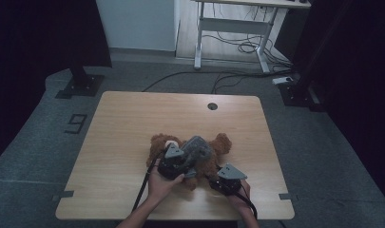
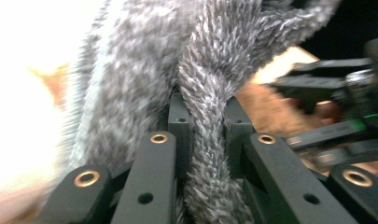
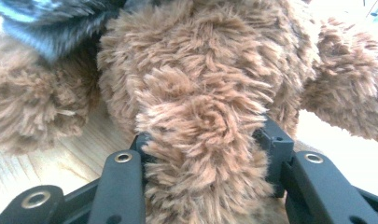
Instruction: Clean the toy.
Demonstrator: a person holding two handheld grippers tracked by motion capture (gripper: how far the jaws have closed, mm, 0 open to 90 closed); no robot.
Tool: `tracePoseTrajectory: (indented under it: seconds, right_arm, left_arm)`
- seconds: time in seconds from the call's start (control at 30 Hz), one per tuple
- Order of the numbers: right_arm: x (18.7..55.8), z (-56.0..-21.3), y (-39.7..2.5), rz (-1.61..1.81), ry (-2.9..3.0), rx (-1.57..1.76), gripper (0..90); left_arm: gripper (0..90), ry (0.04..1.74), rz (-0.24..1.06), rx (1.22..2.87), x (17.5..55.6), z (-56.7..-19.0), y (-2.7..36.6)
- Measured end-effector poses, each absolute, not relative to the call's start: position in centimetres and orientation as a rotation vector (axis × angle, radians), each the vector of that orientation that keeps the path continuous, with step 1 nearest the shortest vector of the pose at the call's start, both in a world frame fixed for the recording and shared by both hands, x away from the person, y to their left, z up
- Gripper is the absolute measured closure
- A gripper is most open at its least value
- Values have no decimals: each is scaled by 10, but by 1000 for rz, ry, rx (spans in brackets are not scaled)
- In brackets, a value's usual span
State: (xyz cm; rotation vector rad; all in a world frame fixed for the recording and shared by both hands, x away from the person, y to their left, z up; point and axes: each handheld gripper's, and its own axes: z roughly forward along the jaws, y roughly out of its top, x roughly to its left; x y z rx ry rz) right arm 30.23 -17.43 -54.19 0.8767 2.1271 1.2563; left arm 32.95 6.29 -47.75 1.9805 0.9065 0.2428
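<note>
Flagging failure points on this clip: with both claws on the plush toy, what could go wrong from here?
The left claw pinches only a thin fold of the grey knitted garment, so a pull may stretch it or let it slip free. The right claw grips one limb of the brown teddy bear; opposing pulls could strain that seam or drag the bear across the table.

Light wooden table point(image 1: 123, 142), rectangular with rounded corners; small round dark cable hole point(image 1: 212, 106) near its far edge, right of centre. Grey carpeted floor point(image 1: 33, 137) around it. Dark tape marking point(image 1: 76, 123) on the floor off the table's left edge. White-framed desk point(image 1: 237, 23) beyond the far edge, black cables point(image 1: 242, 47) tangled under it. Black stand base point(image 1: 81, 85) off the far left corner; another black base point(image 1: 297, 92) off the far right corner.
</note>
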Motion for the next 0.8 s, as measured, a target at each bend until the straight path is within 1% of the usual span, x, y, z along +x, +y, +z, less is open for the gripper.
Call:
tracePoseTrajectory:
  seconds: [0.03,0.1,0.2,0.4,0.53,0.67,0.8]
  right_arm:
    - [302,-542,-175,1254,2128,875,547]
    - [302,-542,-175,1259,2127,877,548]
    - [301,-542,-175,1260,2133,871,550]
    - [301,-542,-175,1263,2142,864,551]
    - [301,-543,-175,1266,2141,866,551]
    - [302,-543,-175,1266,2144,866,551]
    - [302,-543,-175,1266,2146,864,550]
  left_arm:
    - [779,918,256,1980,331,-478,67]
    - [780,942,236,1967,334,-478,76]
    - [784,950,240,1967,335,-478,86]
    - [787,963,232,1945,330,-473,104]
    - [786,981,255,1908,325,-468,122]
    - [782,1043,274,1871,326,-466,147]
    - [782,1127,300,1850,332,-474,172]
